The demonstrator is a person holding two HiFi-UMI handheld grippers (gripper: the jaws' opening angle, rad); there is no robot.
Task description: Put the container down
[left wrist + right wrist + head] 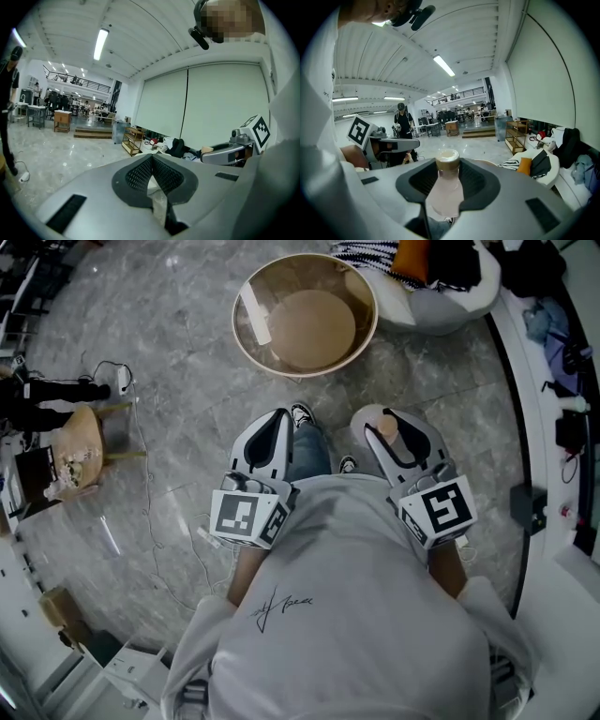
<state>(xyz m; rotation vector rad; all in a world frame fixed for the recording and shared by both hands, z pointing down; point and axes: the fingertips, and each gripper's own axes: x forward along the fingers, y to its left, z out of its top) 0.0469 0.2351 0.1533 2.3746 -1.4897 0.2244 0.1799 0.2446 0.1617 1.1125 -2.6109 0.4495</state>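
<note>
The container is a small pale pink bottle (446, 185) with a tan cap (386, 427). My right gripper (447, 165) is shut on its body, and the capped neck sticks out beyond the jaws. In the head view the right gripper (394, 434) is held close in front of the person's torso, above the grey marble floor. My left gripper (274, 432) is level with it to the left; its jaws meet at the tips, and I see nothing held in the left gripper (152, 161). A shoe (302, 414) shows between the two grippers.
A wide round wooden tub (246, 334) stands on the floor straight ahead. A white beanbag (441, 306) with clothes lies at the far right. A wooden stool (80, 442) and cables (141, 456) are at the left, a white counter (548, 474) at the right.
</note>
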